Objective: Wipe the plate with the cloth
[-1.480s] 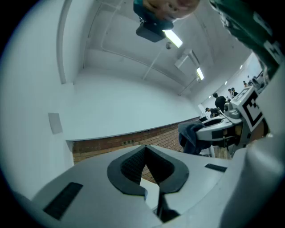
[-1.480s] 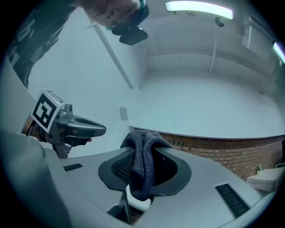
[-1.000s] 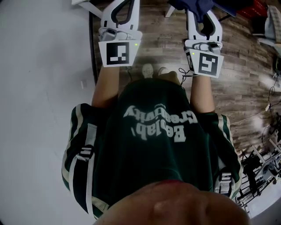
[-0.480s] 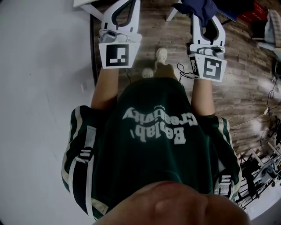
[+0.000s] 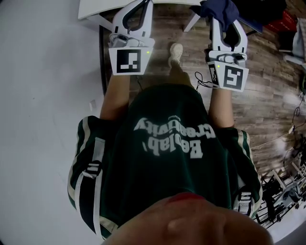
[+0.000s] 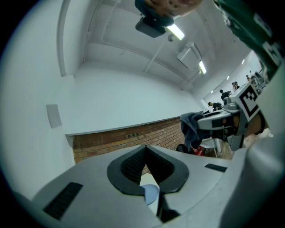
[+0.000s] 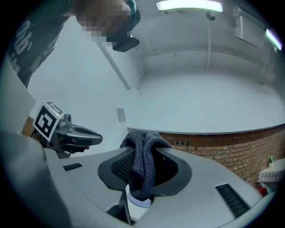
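Cloth (image 7: 141, 176), dark grey and coarsely knitted, is clamped in the right gripper (image 7: 143, 151). The two jaws are closed tight on a folded bunch of it. In the right gripper view its long axis runs along the slit between the jaws. One rumpled end stands up over the jaw tips and points away from the camera, and the other end hangs back down toward the base of the jaws. From the head view the same bunch shows as a dark lump at the far end of that gripper, above the wooden floor (image 5: 267, 81). The left gripper (image 6: 146, 153) has its jaws pressed together along their whole length, with nothing gripped between them. Both grippers are held out side by side in front of the person's green shirt (image 5: 167, 158), well apart from each other. Each marker cube faces up toward the head camera, the left cube (image 5: 128, 61) and the right cube (image 5: 232, 76). Both grippers point away from the body and a little upward, so each gripper view looks across at a pale wall, a low brick wall (image 6: 129, 136) and the ceiling lights. A white surface (image 5: 95, 7) shows its edge beside the left gripper's tips, and one shoe (image 5: 176, 51) stands on the floor between the two grippers.
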`<state>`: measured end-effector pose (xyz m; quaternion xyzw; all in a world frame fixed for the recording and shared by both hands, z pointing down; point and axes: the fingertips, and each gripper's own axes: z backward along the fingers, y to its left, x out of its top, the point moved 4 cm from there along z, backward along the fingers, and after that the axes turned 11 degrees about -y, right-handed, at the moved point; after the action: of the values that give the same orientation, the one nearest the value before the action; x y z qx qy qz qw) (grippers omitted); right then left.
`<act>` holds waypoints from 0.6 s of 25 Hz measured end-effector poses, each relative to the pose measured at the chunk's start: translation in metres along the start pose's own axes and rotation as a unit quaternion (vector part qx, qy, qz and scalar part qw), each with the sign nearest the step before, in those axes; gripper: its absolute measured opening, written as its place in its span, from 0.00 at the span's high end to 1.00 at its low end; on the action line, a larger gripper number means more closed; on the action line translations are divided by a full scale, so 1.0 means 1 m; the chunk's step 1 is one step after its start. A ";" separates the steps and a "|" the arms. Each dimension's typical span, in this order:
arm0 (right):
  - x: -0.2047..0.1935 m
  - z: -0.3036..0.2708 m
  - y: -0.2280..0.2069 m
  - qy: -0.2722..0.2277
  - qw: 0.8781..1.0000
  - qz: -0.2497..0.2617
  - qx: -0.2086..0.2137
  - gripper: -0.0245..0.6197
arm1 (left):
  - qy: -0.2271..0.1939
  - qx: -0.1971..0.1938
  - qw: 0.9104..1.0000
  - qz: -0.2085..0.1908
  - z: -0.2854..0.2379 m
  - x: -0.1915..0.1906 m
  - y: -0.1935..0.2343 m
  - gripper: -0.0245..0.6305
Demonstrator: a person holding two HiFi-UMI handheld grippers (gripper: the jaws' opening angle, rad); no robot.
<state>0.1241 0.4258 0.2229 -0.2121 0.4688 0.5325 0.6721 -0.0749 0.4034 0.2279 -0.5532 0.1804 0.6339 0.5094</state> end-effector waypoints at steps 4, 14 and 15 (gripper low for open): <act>-0.035 -0.040 -0.028 0.003 1.000 -0.010 0.005 0.84 | 0.002 0.004 1.000 0.002 -0.048 -0.028 0.014 0.96; -0.129 -0.175 -0.102 0.006 0.998 -0.037 0.040 0.84 | 0.036 0.024 0.999 -0.007 -0.185 -0.104 0.067 0.96; -0.137 -0.187 -0.108 0.005 0.998 -0.040 0.045 0.84 | 0.039 0.025 0.999 -0.010 -0.197 -0.110 0.071 0.96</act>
<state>0.1484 0.1709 0.2286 -0.2030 0.4864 0.4827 0.6994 -0.0476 0.1688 0.2377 -0.5661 0.2102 0.6021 0.5224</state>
